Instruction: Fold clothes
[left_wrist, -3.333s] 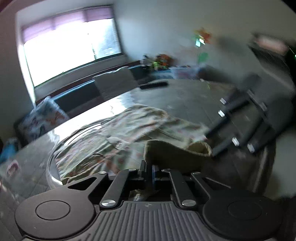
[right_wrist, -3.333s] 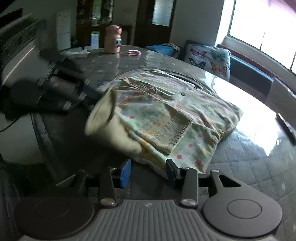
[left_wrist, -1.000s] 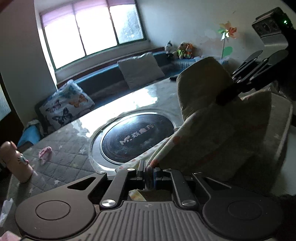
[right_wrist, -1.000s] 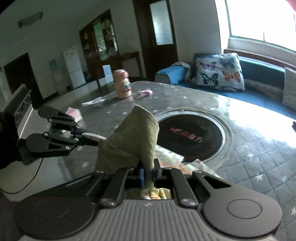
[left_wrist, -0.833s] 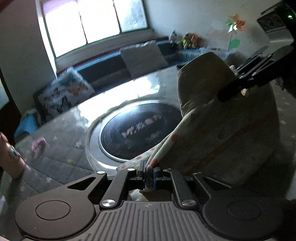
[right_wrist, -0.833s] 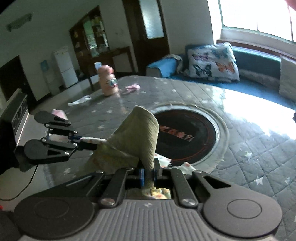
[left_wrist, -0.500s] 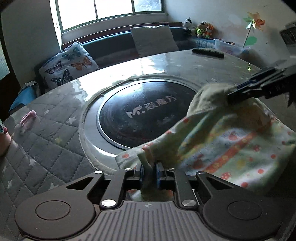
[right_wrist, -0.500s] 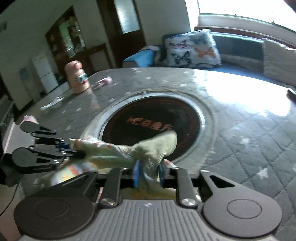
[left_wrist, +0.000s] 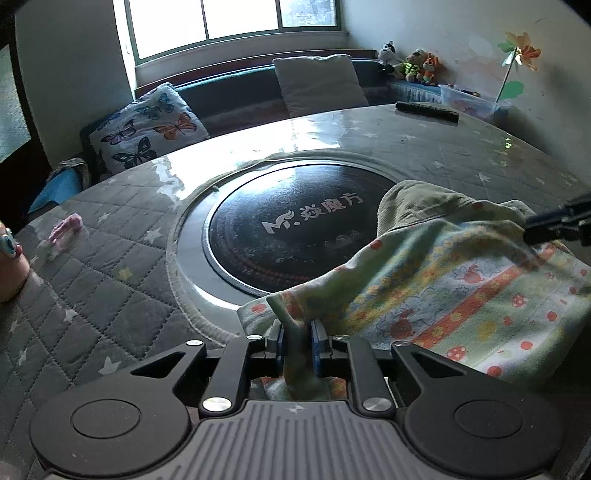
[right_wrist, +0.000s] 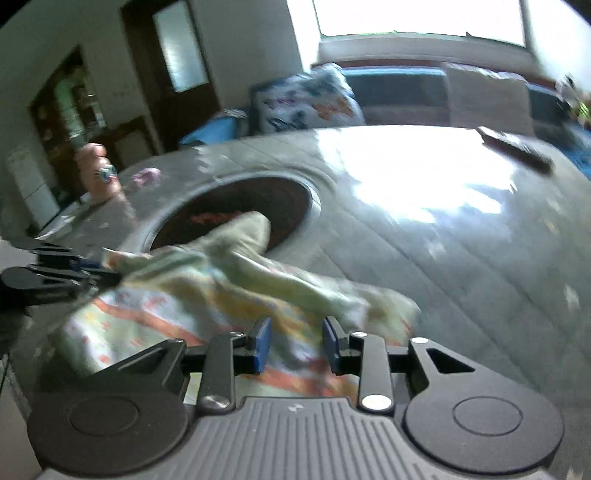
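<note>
A small garment (left_wrist: 443, 280) with a pale floral print and an olive-green collar lies on the round table (left_wrist: 110, 295), partly over the black disc (left_wrist: 288, 229) at its centre. My left gripper (left_wrist: 297, 332) is shut on the garment's near corner, with cloth bunched between its blue pads. In the right wrist view the garment (right_wrist: 192, 295) lies blurred under my right gripper (right_wrist: 295, 343). Its jaws are opening, and the pads stand apart from the cloth below them. Each gripper shows in the other's view: the right gripper (left_wrist: 554, 225) at the garment's far side, the left gripper (right_wrist: 55, 280) at its left edge.
The table has a grey quilted cover with stars. A pink bottle (right_wrist: 98, 173) and a small pink item (left_wrist: 66, 227) stand at the left. A dark remote (left_wrist: 426, 110) lies at the far edge. Behind are a bench with a butterfly cushion (left_wrist: 147, 129) and windows.
Both grippers came down from holding the garment up in the air, and it now lies on the table. The right jaws have parted and let go of the cloth.
</note>
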